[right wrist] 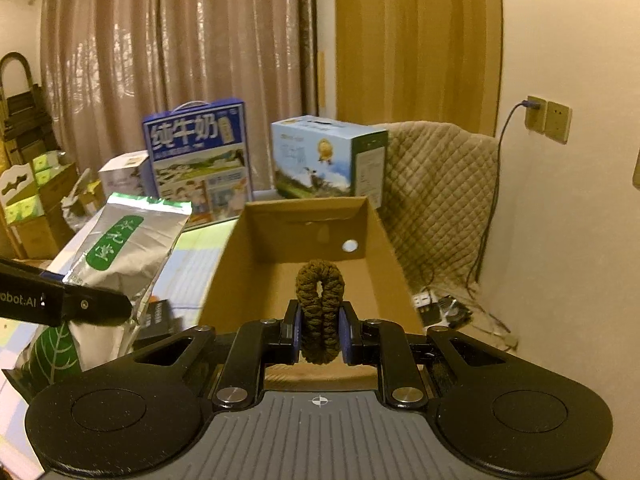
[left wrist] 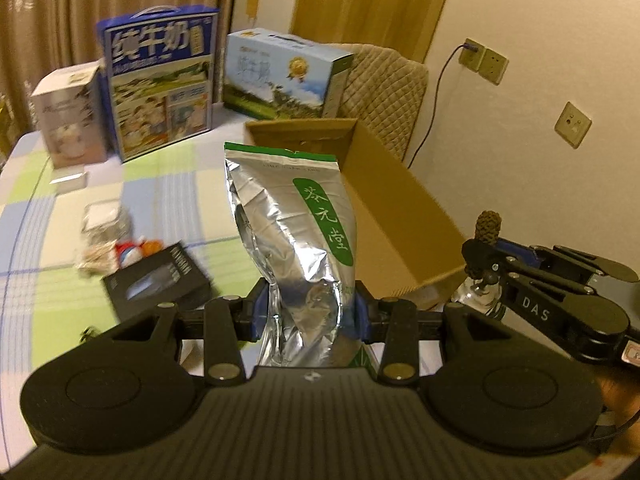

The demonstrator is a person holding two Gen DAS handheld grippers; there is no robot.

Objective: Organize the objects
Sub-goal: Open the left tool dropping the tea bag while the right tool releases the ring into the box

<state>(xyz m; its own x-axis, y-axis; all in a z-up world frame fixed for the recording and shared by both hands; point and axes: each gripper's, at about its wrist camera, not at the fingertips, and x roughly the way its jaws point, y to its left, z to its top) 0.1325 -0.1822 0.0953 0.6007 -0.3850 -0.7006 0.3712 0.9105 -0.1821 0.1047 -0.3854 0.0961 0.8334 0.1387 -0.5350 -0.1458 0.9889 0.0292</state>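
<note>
Both loads are heading for the cardboard box: the left tool is clamping the foil tea bag, the right tool is pinching the brown scrunchie, each needing lowering inside before release.

Left gripper and right gripper both angle downward, jaws clamped on their loads

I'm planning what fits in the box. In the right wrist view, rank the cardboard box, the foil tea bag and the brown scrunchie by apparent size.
1. cardboard box
2. foil tea bag, though it is nearer the camera, so it looks enlarged
3. brown scrunchie, clearly smallest despite being nearest
</note>
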